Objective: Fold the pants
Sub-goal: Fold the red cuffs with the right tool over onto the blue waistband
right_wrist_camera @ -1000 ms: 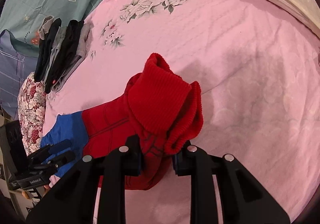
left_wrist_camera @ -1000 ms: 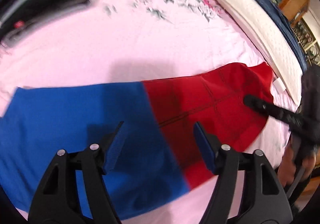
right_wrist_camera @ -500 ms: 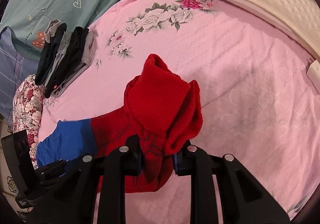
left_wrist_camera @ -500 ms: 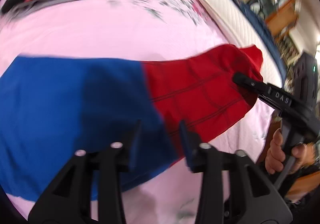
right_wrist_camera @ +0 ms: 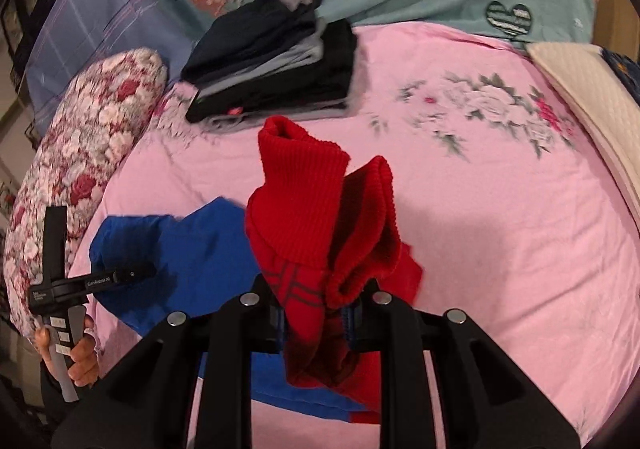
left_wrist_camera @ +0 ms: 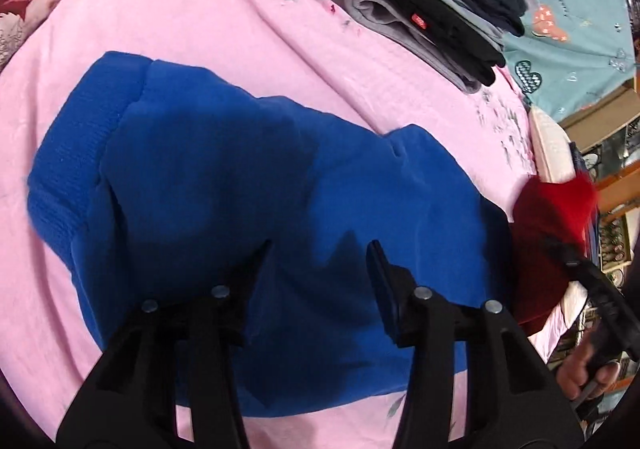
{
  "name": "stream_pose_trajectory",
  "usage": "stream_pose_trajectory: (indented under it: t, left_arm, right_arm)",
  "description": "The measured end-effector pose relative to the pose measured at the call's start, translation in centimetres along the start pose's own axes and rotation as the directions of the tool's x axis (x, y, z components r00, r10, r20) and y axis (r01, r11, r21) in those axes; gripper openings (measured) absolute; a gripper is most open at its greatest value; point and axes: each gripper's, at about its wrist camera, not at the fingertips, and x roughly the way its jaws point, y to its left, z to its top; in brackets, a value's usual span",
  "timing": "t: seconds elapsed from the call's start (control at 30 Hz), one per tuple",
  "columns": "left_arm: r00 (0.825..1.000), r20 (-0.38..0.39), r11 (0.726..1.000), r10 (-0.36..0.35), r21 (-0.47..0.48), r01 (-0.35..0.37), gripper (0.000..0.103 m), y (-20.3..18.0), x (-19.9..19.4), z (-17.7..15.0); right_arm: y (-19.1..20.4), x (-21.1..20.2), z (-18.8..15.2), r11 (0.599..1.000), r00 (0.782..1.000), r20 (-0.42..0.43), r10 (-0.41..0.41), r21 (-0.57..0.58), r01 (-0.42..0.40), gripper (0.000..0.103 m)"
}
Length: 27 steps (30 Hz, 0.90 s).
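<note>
Red ribbed cuffs of the pants (right_wrist_camera: 304, 217) sit clamped between the right jaws.

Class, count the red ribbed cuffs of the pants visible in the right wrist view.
2: one red ribbed cuff stands upright left, the other cuff droops beside it, right; both rise from the right hand-held gripper, shut on the pants.

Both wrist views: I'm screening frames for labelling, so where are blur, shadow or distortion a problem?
Left wrist view: dark shadow covers the blue part of the pants; the red leg end is motion-smeared; the fisheye bends the bed.
Right wrist view: the red cuffs in the right gripper are sharp; the floral print and folded dark clothes are slightly blurred.
</note>
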Motion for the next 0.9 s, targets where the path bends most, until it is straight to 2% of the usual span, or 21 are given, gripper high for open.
stream_pose_trajectory:
  t: [0.13, 0.3, 0.33, 0.37, 0.4, 0.43, 0.5, 0.57, 0.63, 0.67, 0.7, 0.73, 0.83, 0.9]
  left_arm:
    - [1.000, 0.012, 0.999, -0.017, 0.032, 0.016, 0.052, 0.2, -0.1, -0.2]
    - [0.999, 0.017, 0.998, -0.039, 0.054, 0.038, 0.054, 0.0, 0.2, -0.1]
    - [0.999, 0.017, 0.997, -0.048, 0.056, 0.047, 0.054, 0.1, 0.2, -0.1]
    - [0.998, 0.017, 0.997, -0.057, 0.056, 0.056, 0.054, 0.3, 0.1, 0.0]
    - [0.997, 0.015, 0.996, -0.073, 0.053, 0.072, 0.055, 0.5, 0.1, 0.1]
    - [0.996, 0.013, 0.995, -0.088, 0.046, 0.087, 0.055, 0.7, 0.1, 0.2]
    - [0.994, 0.007, 0.993, -0.112, 0.031, 0.112, 0.055, 1.1, 0.2, 0.4]
    - [0.991, 0.004, 0.991, -0.133, 0.015, 0.133, 0.055, 1.5, 0.2, 0.6]
    - [0.990, 0.003, 0.990, -0.143, 0.007, 0.143, 0.055, 1.6, 0.2, 0.7]
    - [0.990, 0.004, 0.990, -0.142, 0.008, 0.142, 0.055, 1.5, 0.2, 0.7]
    - [0.991, 0.005, 0.990, -0.137, 0.012, 0.137, 0.055, 1.4, 0.3, 0.7]
    - [0.991, 0.006, 0.991, -0.133, 0.017, 0.132, 0.055, 1.3, 0.3, 0.7]
    - [0.992, 0.008, 0.992, -0.123, 0.022, 0.123, 0.055, 1.1, 0.4, 0.7]
    - [0.992, 0.001, 0.992, -0.123, 0.015, 0.123, 0.055, 1.2, 0.6, 0.8]
  right_arm:
    - [5.6, 4.8, -0.3, 0.994, 0.992, -0.123, 0.005, -0.108, -0.019, 0.021]
    - [9.8, 8.5, -1.7, 0.979, 0.981, -0.185, -0.060, -0.202, 0.022, 0.022]
    - [10.0, 9.2, -2.0, 0.977, 0.976, -0.205, -0.071, -0.210, 0.027, 0.025]
    - [10.1, 9.9, -2.2, 0.978, 0.969, -0.240, -0.067, -0.207, 0.017, 0.034]
    - [10.1, 10.1, -2.2, 0.982, 0.962, -0.271, -0.041, -0.189, -0.012, 0.047]
    - [10.0, 9.9, -2.0, 0.985, 0.957, -0.291, -0.001, -0.164, -0.049, 0.051]
    - [9.6, 8.0, -1.0, 0.987, 0.954, -0.289, 0.082, -0.110, -0.118, 0.052]
    - [8.8, 5.6, 0.2, 0.980, 0.957, -0.235, 0.170, -0.061, -0.190, 0.052]
    - [8.1, 3.6, 1.3, 0.982, 0.974, -0.147, 0.171, -0.054, -0.181, 0.045]
    - [8.0, 3.0, 1.7, 0.987, 0.985, -0.104, 0.137, -0.075, -0.145, 0.022]
    - [8.0, 3.2, 1.8, 0.988, 0.988, -0.097, 0.119, -0.086, -0.127, 0.008]
    - [7.9, 3.8, 1.8, 0.987, 0.985, -0.117, 0.125, -0.082, -0.135, 0.007]
    - [8.8, 7.8, 0.6, 0.979, 0.958, -0.235, 0.166, -0.075, -0.188, 0.005]
    - [9.5, 10.3, -0.3, 0.982, 0.953, -0.278, 0.120, -0.106, -0.154, 0.005]
